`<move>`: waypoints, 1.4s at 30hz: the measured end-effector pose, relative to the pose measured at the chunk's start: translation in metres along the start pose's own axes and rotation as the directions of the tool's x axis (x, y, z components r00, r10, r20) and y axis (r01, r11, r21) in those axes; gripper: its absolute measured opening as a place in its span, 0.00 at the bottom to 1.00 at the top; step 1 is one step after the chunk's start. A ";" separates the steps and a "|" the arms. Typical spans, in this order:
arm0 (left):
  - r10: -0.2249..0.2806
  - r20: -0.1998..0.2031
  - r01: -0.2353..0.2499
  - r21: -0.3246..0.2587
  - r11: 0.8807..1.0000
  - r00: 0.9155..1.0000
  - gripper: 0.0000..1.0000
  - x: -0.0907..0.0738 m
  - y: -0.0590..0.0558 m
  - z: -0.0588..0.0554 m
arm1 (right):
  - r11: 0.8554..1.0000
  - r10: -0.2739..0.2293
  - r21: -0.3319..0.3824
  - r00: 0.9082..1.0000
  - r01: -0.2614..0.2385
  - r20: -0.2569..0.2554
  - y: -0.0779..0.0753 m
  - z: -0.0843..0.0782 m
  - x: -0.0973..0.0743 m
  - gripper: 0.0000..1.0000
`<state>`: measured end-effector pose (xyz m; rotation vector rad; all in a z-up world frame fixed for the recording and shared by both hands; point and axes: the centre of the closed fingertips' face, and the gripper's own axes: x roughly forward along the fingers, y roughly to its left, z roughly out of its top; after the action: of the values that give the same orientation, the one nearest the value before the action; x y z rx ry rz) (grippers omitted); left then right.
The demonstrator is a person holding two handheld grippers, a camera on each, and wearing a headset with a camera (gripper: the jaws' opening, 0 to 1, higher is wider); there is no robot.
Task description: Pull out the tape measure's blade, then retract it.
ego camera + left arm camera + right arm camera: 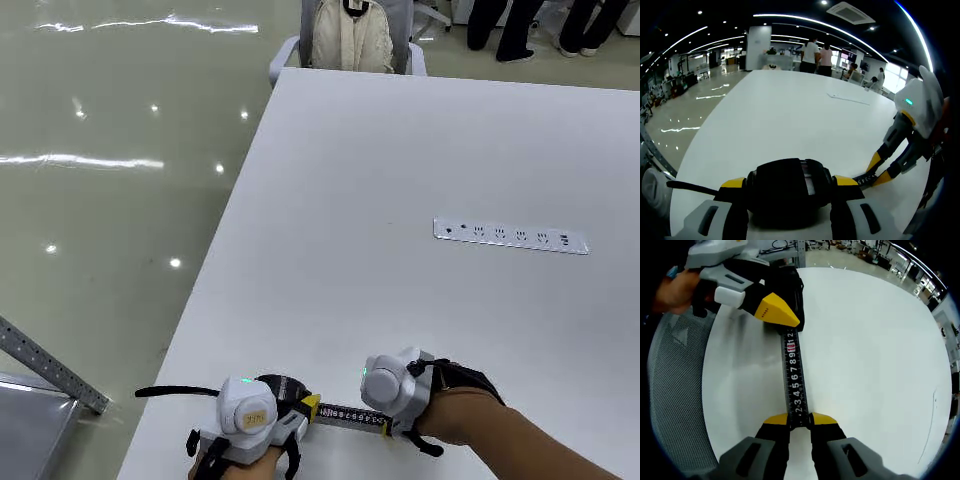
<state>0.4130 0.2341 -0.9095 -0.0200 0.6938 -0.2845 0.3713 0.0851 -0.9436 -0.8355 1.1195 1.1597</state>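
Legibly printed: white numerals 2 to 12 run along the black blade [794,375], the 10 set in red; the small print on the case is too blurred to read.
Tape measure [787,187]: black case on the white table [400,150], just beside its near left edge.
Left gripper [788,181]: yellow-tipped jaws clamped on the case from both sides.
Right gripper [799,418]: jaws pinched on the blade's free end, near the case.
Open room: bare tabletop ahead and to the right; power strip [510,237] well apart.
Hands: gloved right hand [455,395] enters from the lower right, forearm angled inward.
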 end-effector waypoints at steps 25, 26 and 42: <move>-0.005 0.002 0.005 -0.005 1.000 1.000 0.63 0.001 0.000 -0.001 | 1.000 0.000 0.000 1.000 0.000 0.022 0.001 0.008 0.002 0.15; -0.005 0.001 0.005 -0.005 1.000 1.000 0.63 0.001 0.000 0.000 | 1.000 0.000 0.000 1.000 0.000 0.024 0.001 0.008 0.002 0.15; -0.007 0.003 0.007 -0.007 1.000 1.000 0.63 0.001 -0.001 -0.001 | 1.000 0.006 -0.003 0.999 -0.006 0.050 0.001 0.015 0.004 0.15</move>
<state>0.4131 0.2333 -0.9103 -0.0298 0.6915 -0.2888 0.3736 0.1002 -0.9436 -0.8018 1.0805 1.1815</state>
